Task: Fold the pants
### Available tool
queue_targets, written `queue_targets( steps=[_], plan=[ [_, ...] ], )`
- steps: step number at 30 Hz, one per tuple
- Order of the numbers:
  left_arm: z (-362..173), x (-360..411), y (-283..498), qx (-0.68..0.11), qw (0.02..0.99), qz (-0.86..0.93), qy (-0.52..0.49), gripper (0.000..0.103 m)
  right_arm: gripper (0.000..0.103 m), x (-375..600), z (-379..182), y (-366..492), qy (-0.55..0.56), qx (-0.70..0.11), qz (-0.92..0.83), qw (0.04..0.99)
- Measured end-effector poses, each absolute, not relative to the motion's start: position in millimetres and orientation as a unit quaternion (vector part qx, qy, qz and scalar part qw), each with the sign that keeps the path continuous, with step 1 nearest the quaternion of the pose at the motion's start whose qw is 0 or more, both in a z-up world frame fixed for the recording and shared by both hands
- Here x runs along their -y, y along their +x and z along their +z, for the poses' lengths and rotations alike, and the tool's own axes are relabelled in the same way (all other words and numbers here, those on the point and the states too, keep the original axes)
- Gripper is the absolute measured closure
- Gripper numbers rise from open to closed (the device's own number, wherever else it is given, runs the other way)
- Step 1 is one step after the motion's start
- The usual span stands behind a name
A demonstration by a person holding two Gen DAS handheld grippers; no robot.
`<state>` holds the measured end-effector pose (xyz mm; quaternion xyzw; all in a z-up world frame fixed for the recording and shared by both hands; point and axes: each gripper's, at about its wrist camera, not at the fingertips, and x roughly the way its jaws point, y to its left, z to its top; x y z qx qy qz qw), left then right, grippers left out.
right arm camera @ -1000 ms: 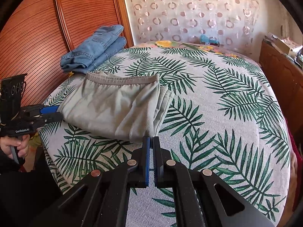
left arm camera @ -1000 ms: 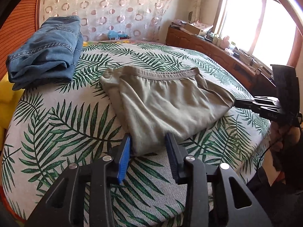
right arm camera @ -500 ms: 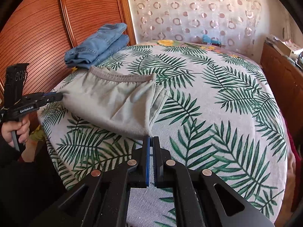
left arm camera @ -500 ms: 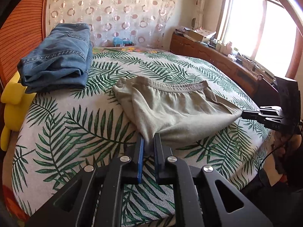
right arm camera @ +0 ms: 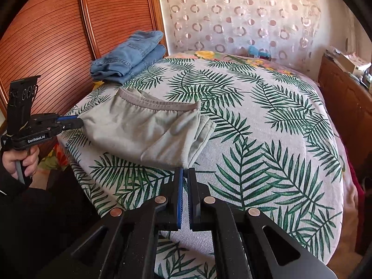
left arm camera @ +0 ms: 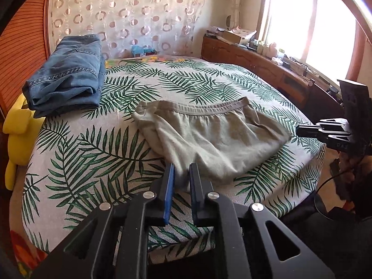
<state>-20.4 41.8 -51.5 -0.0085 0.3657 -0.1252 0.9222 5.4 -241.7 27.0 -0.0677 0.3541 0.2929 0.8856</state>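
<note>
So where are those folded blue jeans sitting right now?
The folded blue jeans lie at the bed's far left corner, against the wooden headboard, a little beyond the grey-green pants and not touching them.

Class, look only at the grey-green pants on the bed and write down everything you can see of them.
The grey-green pants look like soft knit cloth with a darker gathered elastic waistband along the far edge. They lie folded in layers on the palm-leaf bedspread, wrinkled, the near edge lifted. The left gripper pinches one near corner, the right gripper the other. The folded jeans lie apart, farther back.
</note>
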Motion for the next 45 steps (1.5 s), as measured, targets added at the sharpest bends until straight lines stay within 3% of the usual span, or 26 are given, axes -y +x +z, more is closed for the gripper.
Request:
queue_targets(
  steps=[2,6,9,11,12,21,24,26,29,45],
  plan=[
    [-50.5,-43.4,-20.6,-0.364,0.923,-0.123,-0.009,0.081,0.101,243.0,28.9,6.6,-0.063,-0.354,0.287,0.888],
    [-47.3,-44.3,-20.5,-0.358,0.926,-0.120,-0.010,0.058,0.101,249.4,34.9,0.2,-0.056,-0.349,0.279,0.893],
    [-46.1,-41.9,-19.3,-0.358,0.927,-0.114,-0.004,0.057,0.101,251.0,36.8,-2.5,-0.057,-0.347,0.276,0.895],
    [-46.5,-42.8,-16.6,-0.361,0.926,-0.108,-0.004,0.035,0.101,252.2,37.3,-2.6,-0.055,-0.345,0.275,0.896],
    [-45.7,-43.9,-16.1,-0.358,0.927,-0.110,-0.009,0.015,0.101,251.7,37.8,-3.0,-0.053,-0.344,0.275,0.896],
    [-40.9,-44.6,-5.6,-0.348,0.931,-0.108,-0.018,0.012,0.101,245.2,42.6,3.1,-0.050,-0.331,0.276,0.901],
    [-40.8,-42.6,1.7,-0.347,0.931,-0.107,-0.017,0.003,0.080,238.6,45.2,8.6,-0.050,-0.324,0.268,0.906],
    [-40.4,-42.1,6.0,-0.345,0.932,-0.106,-0.017,0.002,0.061,235.9,44.1,13.6,-0.048,-0.322,0.267,0.907],
    [-41.6,-40.7,12.7,-0.350,0.931,-0.106,-0.017,0.002,0.046,230.9,42.1,23.4,-0.040,-0.320,0.264,0.909],
    [-49.2,-50.7,54.7,-0.371,0.923,-0.100,-0.010,0.002,0.045,206.5,13.6,83.8,-0.040,-0.354,0.233,0.905]
  ],
)
